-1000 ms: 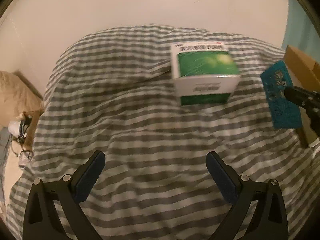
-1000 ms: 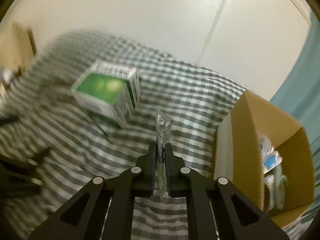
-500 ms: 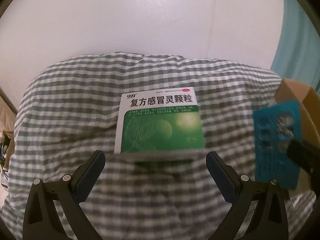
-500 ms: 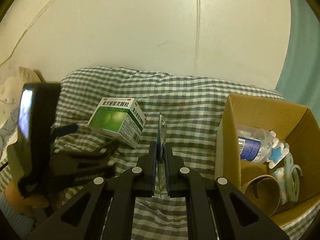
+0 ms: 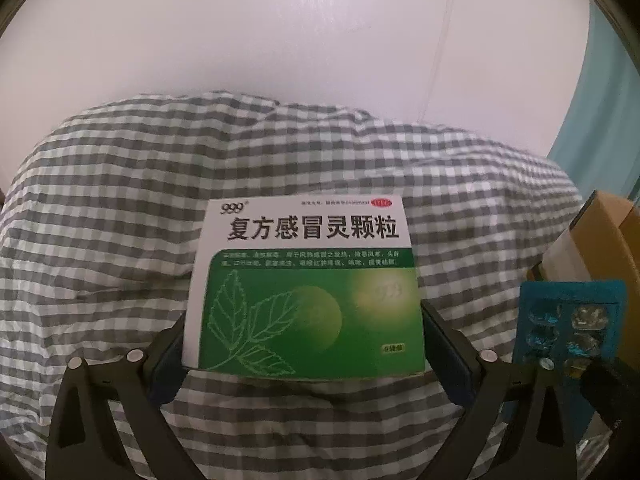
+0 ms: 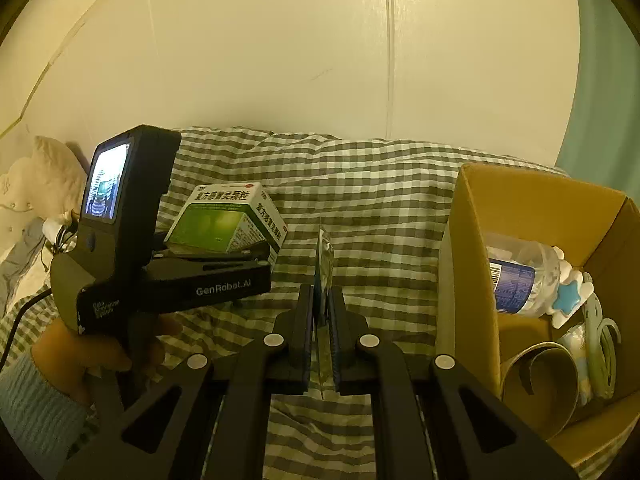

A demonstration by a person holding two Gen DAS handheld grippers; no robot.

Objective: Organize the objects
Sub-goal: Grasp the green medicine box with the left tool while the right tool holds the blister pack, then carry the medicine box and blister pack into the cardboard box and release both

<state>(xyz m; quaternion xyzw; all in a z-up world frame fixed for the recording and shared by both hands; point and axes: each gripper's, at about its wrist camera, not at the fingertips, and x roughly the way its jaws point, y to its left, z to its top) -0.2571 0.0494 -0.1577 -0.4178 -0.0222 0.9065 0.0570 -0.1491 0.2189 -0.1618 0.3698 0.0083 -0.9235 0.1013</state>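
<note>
A green and white medicine box (image 5: pixel 304 284) lies on the grey checked bedspread (image 5: pixel 120 220). My left gripper (image 5: pixel 304 344) has a finger against each side of the box and grips it; the box also shows in the right wrist view (image 6: pixel 226 222), tilted between those fingers. My right gripper (image 6: pixel 320 308) is shut on a blue blister pack (image 6: pixel 323 256) held upright on edge above the bed. The pack also shows in the left wrist view (image 5: pixel 570 320) at the right.
An open cardboard box (image 6: pixel 472 216) stands on the bed at the right, holding a plastic bottle (image 6: pixel 520 276), a cardboard roll (image 6: pixel 536 384) and small toys. A white wall is behind the bed. A cream pillow (image 6: pixel 44 184) lies far left.
My left gripper has moved forward to the medicine box and closed its fingers onto the sides. My right gripper keeps its hold on the blister pack and has steadied beside the cardboard box.
</note>
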